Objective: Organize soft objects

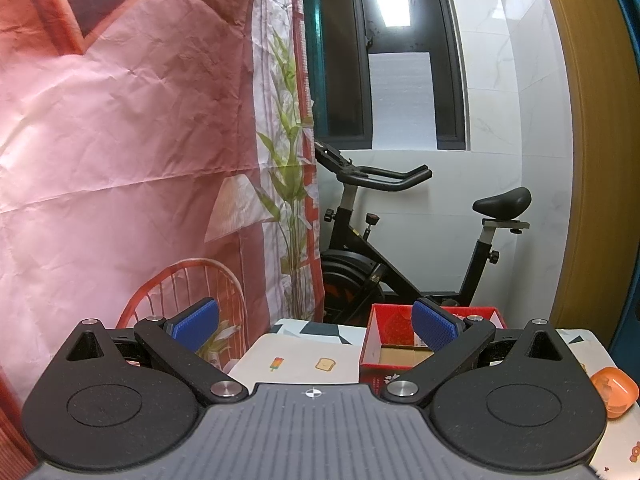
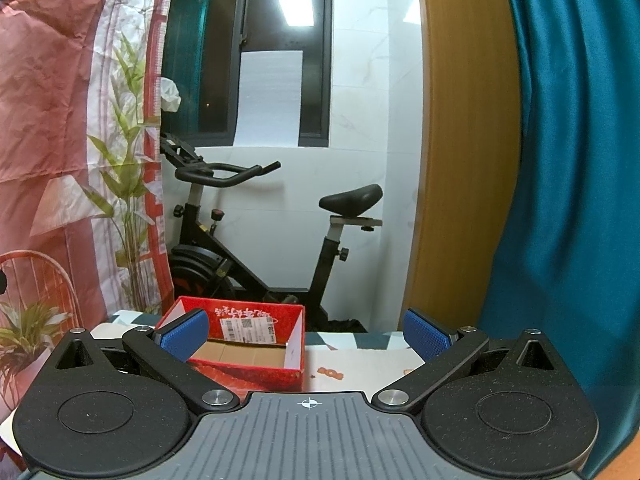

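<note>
An open red cardboard box (image 2: 256, 360) with a bare brown floor stands on the patterned table (image 2: 360, 360), low in the right wrist view; a white label is stuck on its far inner wall. The same red box (image 1: 390, 340) shows in the left wrist view, behind the right blue pad. My left gripper (image 1: 316, 326) is open above the table with nothing between its fingers. My right gripper (image 2: 306, 334) is open too, its left pad in front of the box's near left corner. An orange soft object (image 1: 614, 390) lies at the table's right edge.
A black exercise bike (image 2: 260, 248) stands behind the table against a white wall. A pink printed cloth (image 1: 140, 160) hangs at the left, a teal curtain (image 2: 572, 160) and a wooden door frame (image 2: 460, 160) at the right. Small food prints mark the tablecloth (image 1: 300, 364).
</note>
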Motion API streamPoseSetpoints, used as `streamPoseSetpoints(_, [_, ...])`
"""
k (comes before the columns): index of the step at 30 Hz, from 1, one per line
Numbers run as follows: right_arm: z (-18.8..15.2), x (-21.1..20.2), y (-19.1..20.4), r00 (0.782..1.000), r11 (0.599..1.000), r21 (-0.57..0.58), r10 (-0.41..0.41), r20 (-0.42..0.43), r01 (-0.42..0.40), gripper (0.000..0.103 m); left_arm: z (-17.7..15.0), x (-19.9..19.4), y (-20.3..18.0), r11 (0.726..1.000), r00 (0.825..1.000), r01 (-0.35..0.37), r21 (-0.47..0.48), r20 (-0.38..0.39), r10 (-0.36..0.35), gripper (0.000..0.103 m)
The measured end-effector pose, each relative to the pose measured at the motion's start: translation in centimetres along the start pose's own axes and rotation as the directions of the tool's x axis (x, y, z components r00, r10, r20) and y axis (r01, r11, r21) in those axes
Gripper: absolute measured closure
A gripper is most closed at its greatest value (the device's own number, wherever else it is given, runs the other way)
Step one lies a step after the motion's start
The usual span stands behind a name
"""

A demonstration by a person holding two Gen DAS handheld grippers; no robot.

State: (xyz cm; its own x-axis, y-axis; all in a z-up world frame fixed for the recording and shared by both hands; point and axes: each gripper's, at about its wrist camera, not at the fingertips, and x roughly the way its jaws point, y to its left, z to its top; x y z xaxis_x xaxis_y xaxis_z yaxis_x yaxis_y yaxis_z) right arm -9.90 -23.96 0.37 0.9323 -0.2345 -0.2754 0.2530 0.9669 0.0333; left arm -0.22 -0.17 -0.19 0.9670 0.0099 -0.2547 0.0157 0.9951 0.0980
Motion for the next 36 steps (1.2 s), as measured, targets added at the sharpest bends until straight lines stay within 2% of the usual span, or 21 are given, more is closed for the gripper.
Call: streamPoseSetpoints(36, [0.05, 0.06, -0.22, 1.000, 1.000, 0.003, -0.003, -0.004, 0.003, 0.000, -0.33, -0.11, -0.42, 1.000, 1.000, 0.008, 0.000, -0.006, -0.008, 0.000])
